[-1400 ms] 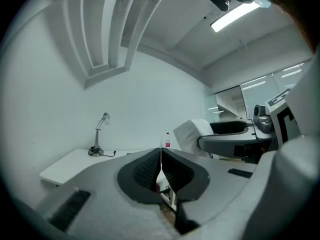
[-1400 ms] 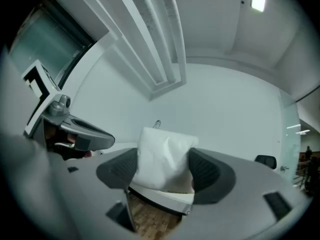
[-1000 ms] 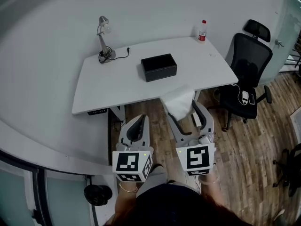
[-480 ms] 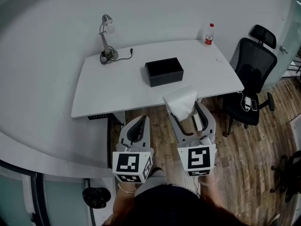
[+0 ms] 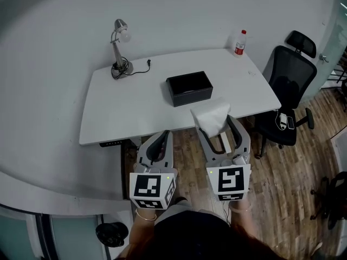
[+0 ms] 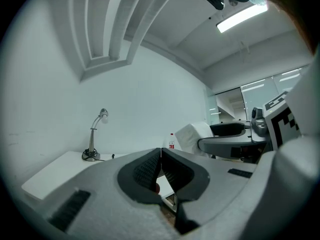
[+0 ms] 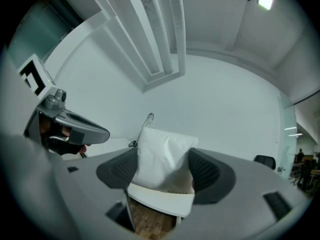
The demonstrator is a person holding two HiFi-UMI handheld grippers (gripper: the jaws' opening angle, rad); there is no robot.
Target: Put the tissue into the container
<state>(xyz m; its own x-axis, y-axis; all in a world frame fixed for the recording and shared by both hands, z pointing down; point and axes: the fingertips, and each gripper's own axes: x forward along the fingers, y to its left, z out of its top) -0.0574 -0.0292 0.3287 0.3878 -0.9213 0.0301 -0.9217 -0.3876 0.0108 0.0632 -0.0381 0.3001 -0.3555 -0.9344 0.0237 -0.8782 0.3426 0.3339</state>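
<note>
A black rectangular container (image 5: 189, 88) sits open-topped near the middle of the white table (image 5: 130, 107). My right gripper (image 5: 212, 124) is shut on a white pack of tissue (image 5: 210, 116), held above the table's near edge, in front of and slightly right of the container. In the right gripper view the tissue (image 7: 164, 156) fills the gap between the two pads. My left gripper (image 5: 158, 145) hangs below the table's front edge with its jaws closed together and nothing between them; in its own view the pads (image 6: 150, 170) touch.
A desk lamp (image 5: 119, 47) with its cable stands at the table's back left. A bottle with a red cap (image 5: 239, 42) stands at the back right corner. A black office chair (image 5: 287, 85) is right of the table, on the wooden floor.
The view has shifted a little; the table and container sit slightly lower and nearer in the picture. The right gripper with the tissue has edged forward over the table's edge.
</note>
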